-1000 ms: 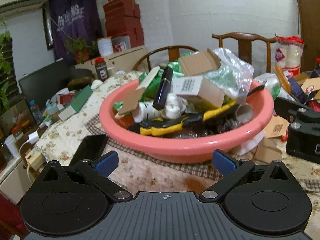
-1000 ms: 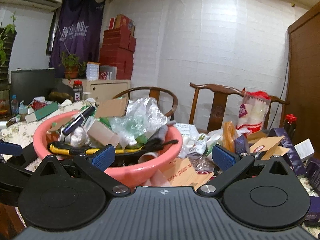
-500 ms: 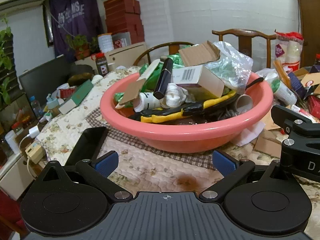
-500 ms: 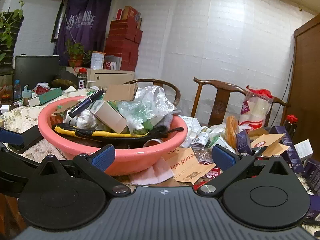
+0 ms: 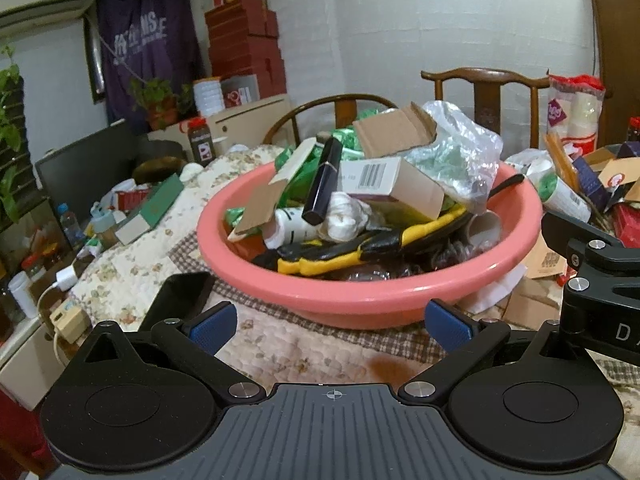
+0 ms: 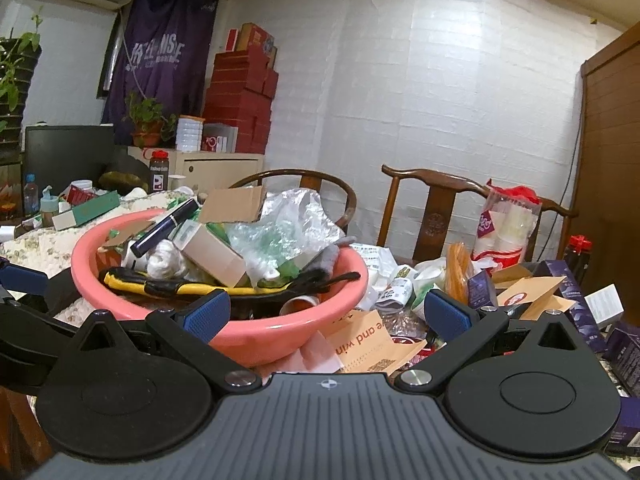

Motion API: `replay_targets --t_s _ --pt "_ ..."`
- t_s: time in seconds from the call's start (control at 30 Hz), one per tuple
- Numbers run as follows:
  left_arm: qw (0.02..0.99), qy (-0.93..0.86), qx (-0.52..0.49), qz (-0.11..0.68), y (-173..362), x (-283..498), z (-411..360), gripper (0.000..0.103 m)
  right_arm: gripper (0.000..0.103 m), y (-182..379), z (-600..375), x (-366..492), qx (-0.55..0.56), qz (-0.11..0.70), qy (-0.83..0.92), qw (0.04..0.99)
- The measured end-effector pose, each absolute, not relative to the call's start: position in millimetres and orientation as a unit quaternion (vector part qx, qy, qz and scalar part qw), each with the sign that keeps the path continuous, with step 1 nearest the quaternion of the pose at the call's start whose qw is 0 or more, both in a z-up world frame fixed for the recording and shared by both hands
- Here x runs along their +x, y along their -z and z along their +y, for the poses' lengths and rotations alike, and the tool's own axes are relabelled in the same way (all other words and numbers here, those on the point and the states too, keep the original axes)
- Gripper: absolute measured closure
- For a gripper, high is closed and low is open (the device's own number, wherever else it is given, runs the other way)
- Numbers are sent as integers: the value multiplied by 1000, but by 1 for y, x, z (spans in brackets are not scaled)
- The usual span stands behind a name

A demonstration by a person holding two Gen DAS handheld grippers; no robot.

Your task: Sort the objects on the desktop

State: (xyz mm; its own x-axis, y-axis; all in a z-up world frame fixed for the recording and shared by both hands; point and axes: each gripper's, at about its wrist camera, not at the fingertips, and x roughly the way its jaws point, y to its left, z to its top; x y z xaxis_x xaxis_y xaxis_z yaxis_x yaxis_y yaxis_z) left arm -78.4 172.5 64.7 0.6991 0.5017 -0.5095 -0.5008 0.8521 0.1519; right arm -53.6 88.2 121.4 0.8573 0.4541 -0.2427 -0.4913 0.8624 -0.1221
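A pink basin point(image 5: 360, 298) stands on the quilted table, heaped with cardboard boxes, a barcoded carton point(image 5: 384, 182), a dark tube point(image 5: 322, 180), yellow-black gloves point(image 5: 340, 258) and a clear plastic bag point(image 5: 460, 156). My left gripper point(image 5: 331, 326) is open and empty, just in front of the basin's near rim. My right gripper point(image 6: 326, 312) is open and empty, to the right of the basin point(image 6: 256, 336), which it sees at left. The right gripper's body shows at the left wrist view's right edge point(image 5: 596, 280).
A black phone point(image 5: 176, 300) lies left of the basin. A green box point(image 5: 152, 210), bottles and a charger sit at far left. Cardboard pieces point(image 6: 364, 340), wrappers, purple boxes point(image 6: 576, 304) and cups crowd the table's right. Two wooden chairs point(image 6: 436, 204) stand behind.
Both grippers have shifted slightly; the basin sits a little lower and nearer in both views. The right gripper's body has come further into the left wrist view. Both stay open.
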Motion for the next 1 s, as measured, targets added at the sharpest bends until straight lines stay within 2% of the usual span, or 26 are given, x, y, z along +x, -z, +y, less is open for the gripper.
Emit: replay_targets --t_s 1.0 --pt "925 -263 1 276 -66 -69 175 0 0 -122 88 -46 -77 103 -245 961"
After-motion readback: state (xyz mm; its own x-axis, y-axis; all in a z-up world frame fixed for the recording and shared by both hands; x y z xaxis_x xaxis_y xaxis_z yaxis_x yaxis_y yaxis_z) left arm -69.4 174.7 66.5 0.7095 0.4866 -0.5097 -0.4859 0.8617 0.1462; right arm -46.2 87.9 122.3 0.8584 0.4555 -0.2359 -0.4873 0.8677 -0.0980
